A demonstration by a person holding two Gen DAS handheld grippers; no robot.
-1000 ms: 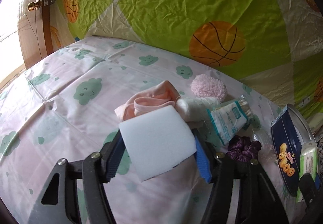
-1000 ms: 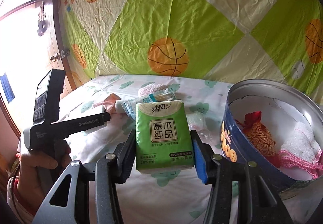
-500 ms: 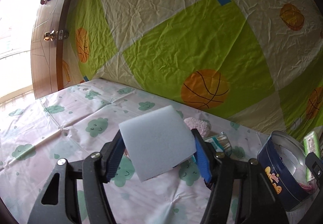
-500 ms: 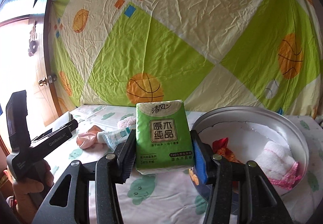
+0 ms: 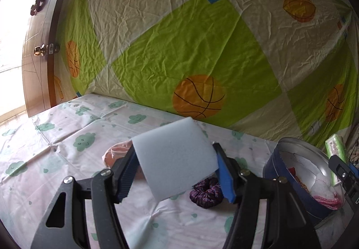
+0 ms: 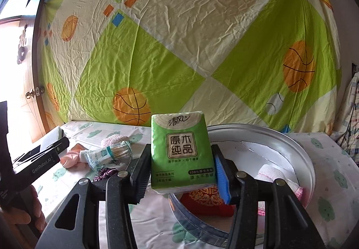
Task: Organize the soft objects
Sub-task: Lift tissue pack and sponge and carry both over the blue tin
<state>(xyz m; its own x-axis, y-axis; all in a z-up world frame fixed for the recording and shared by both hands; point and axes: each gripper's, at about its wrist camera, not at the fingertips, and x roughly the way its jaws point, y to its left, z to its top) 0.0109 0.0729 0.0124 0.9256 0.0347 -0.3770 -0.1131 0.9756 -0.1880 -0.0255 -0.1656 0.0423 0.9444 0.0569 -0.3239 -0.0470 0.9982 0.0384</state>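
- We hold a white foam sponge [image 5: 177, 159] clamped between the fingers of the left gripper [image 5: 176, 173], raised clear of the bed [image 5: 67, 127].
- We hold a green tissue pack [image 6: 182, 152] upright in the right gripper [image 6: 179, 172], its pads pressing both sides; the pack hangs just in front of the tin's near rim.
- Already stowed: the round tin [image 6: 309, 166] contains a red patterned pouch [image 6: 206, 200] and a white cloth with pink trim [image 6: 280, 179].
- Still loose on the bed: a purple scrunchie [image 5: 206, 193], a pink garment [image 5: 116, 152], a pink fluffy puff [image 6: 112, 138] and a bag of cotton swabs [image 6: 112, 152].
- We judge the task roughly mid-way: two items are in the tin, two are in transit, four remain on the bed.
- We judge the next step to be lowering the tissue pack and then the sponge into the tin; space inside looks limited, so placement order may matter.
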